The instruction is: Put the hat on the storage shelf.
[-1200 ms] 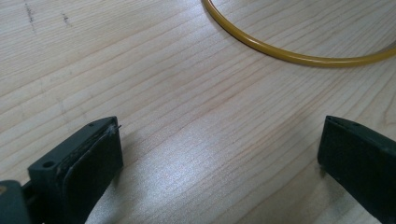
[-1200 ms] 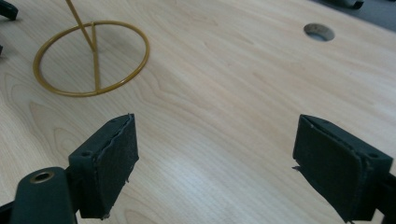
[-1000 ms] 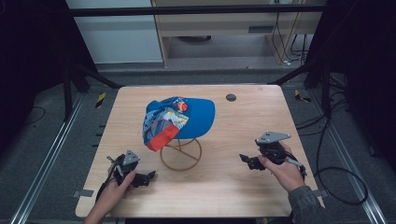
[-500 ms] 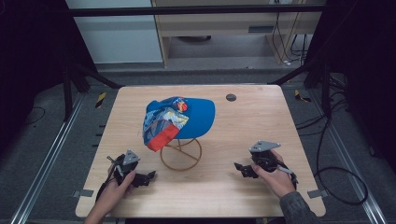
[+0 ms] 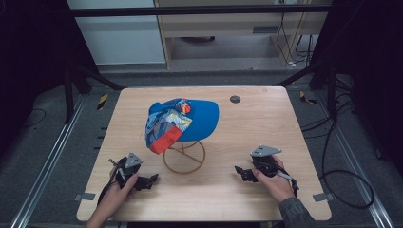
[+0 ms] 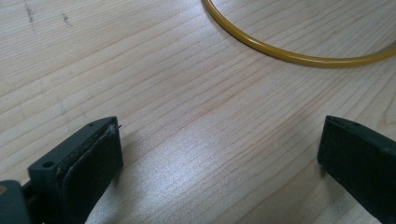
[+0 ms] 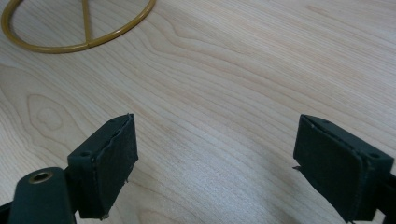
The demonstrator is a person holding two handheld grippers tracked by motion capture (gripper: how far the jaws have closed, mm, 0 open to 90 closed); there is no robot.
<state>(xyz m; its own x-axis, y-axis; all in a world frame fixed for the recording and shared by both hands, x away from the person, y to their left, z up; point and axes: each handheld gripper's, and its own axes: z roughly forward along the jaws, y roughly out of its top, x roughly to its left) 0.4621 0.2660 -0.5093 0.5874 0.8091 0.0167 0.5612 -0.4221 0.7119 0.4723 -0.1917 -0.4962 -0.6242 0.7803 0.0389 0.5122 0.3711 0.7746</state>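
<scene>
Left gripper (image 5: 151, 179) low over the near-left part of the table (image 5: 266, 118), held in the person's left hand (image 5: 116, 192). In the left gripper view its jaws stand wide apart, nothing between them — bare wood grain only, the pads (image 6: 91, 170) just above the surface. Whether they touch the wood cannot be told.

Right gripper (image 5: 239, 171) at the near-right, in the right hand (image 5: 275, 183), grey three-cornered plate on top. Right gripper view: jaws spread wide as well, holding nothing, the table top beneath.

The cap (image 5: 183, 121) sits on a wire stand (image 5: 184, 156) at about the middle of the table, between the two grippers and a little farther back. Blue crown and brim; the side facing the person carries a patterned panel of pale blue, white and yellow with a red-orange patch at its lower edge. It hangs tilted, the patterned side dropping toward the near-left. Neither gripper touches it.

The stand's base is a yellow-brown ring lying flat on the wood. An arc of that ring crosses the top of the left gripper view; in the right gripper view it shows at upper left with a straight spoke across it. Each gripper is near the ring, apart from it.

A small dark round disc (image 5: 235, 99) lies on the far side of the table, well apart from everything. Cables trail from both grippers toward the near edge — nothing lies between either gripper and the stand.
</scene>
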